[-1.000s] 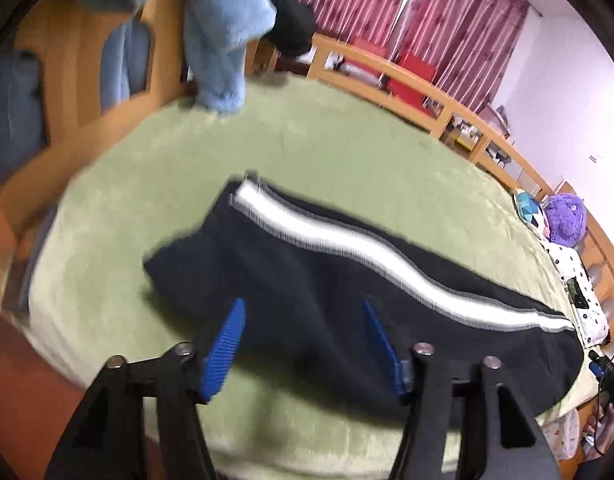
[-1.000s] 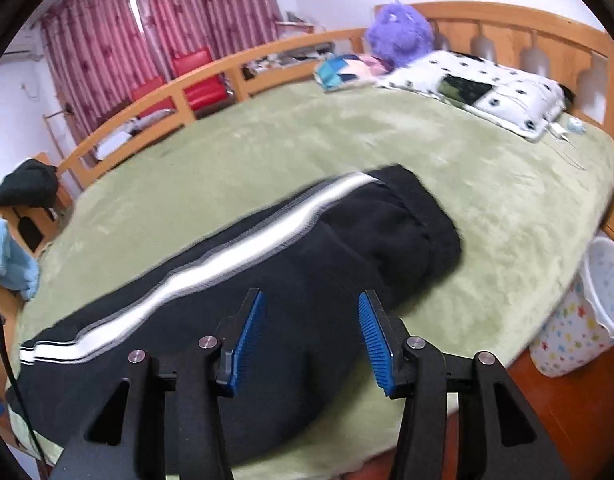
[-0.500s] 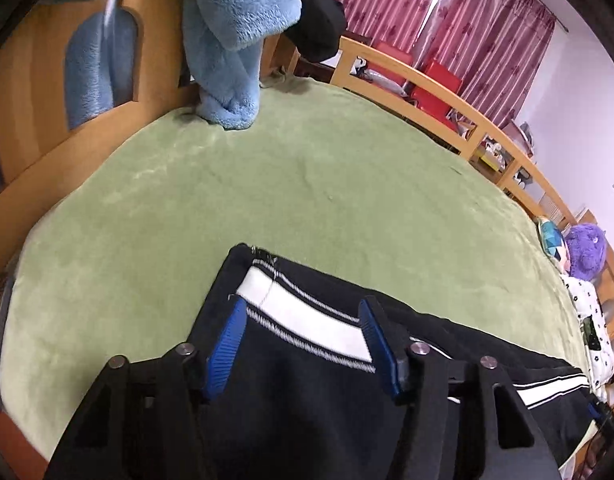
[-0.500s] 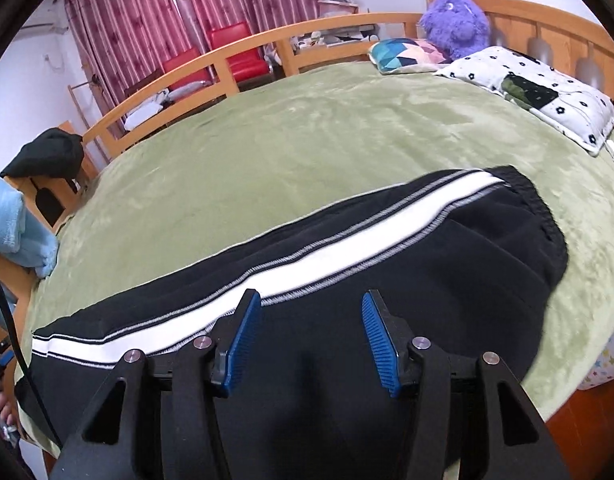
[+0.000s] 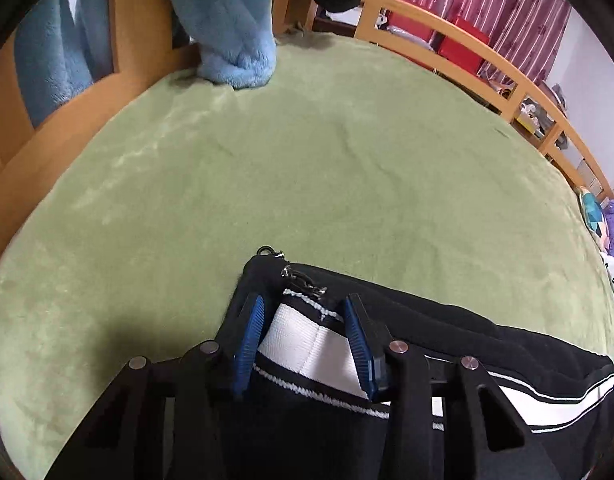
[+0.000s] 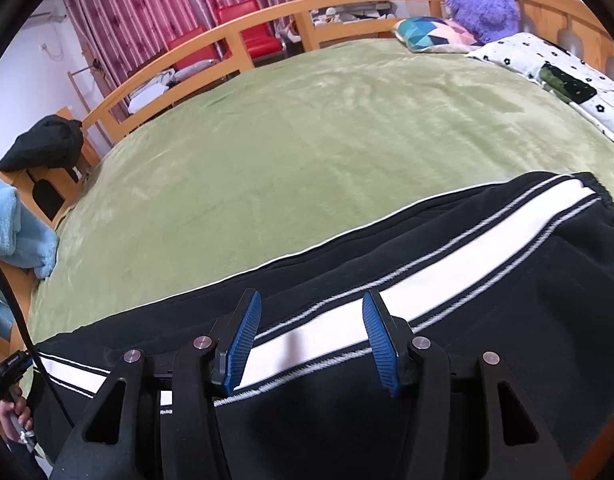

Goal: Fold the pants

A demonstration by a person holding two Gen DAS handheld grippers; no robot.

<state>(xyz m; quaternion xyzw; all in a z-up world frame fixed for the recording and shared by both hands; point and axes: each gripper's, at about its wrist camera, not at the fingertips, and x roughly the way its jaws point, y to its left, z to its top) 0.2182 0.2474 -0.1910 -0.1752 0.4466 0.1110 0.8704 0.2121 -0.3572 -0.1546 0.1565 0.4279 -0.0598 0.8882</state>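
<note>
Black pants [image 6: 487, 320] with a white side stripe lie lengthwise on a green bed cover [image 6: 307, 140]. In the left wrist view the hem end of the pants [image 5: 447, 336] with a small zipper pull lies close under the camera. My left gripper [image 5: 303, 320] is open, its blue pads either side of the white stripe at the hem. My right gripper [image 6: 311, 320] is open over the stripe near the middle of the leg. The waistband end [image 6: 587, 200] lies to the right.
A light blue fleece [image 5: 235, 20] hangs over the wooden footboard [image 5: 67, 128]. A black garment [image 6: 43, 148] sits on the rail. A purple plush [image 6: 483, 4], a patterned cushion [image 6: 427, 32] and a dotted pillow [image 6: 555, 72] lie at the head end. Red chairs stand behind the rail.
Both grippers have moved forward and down over the pants. The left one now straddles the stripe at the hem; the right one is lower over the leg.
</note>
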